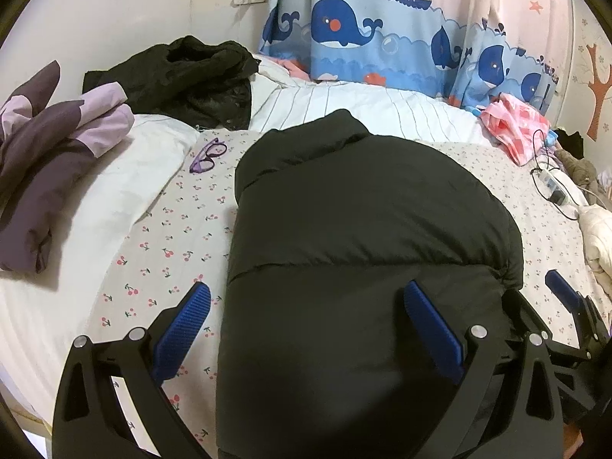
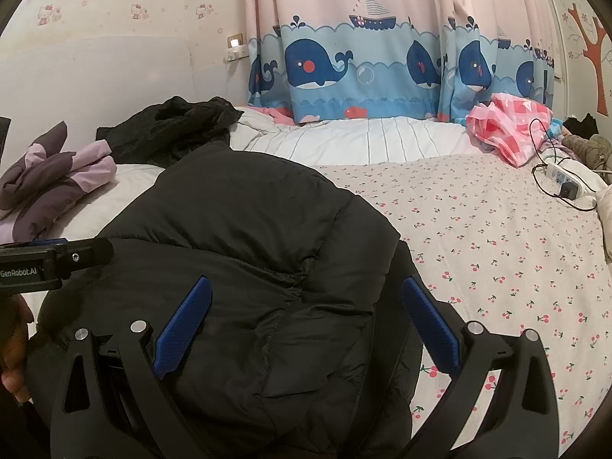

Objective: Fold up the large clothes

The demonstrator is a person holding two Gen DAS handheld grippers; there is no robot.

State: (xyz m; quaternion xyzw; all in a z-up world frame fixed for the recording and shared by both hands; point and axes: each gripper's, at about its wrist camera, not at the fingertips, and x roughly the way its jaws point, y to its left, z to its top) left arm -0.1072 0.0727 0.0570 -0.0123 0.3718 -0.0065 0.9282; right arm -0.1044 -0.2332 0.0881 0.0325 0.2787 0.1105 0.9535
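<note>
**Puffer jacket narrowed, the cross fold still to make**

While the black puffer jacket lies lengthwise down the middle of the cherry-print sheet, its collar toward the whale curtain and its sides apparently already turned in, both claws hang over its near end with nothing in them; the left gripper has its jaws wide apart, straddling the jacket's left edge, one pad over sheet and one over fabric; the right gripper is likewise spread, both pads above the quilted surface near the jacket's right edge. I judge the step in hand to be the approach to the hem, ahead of a fold across the length; the next move calls for each claw to drop to a near corner, close through all the padded layers, and carry the hem toward the collar evenly, since the slippery fill could spring open. The purple glasses and the purple garment lie well apart, out of the path.
</note>
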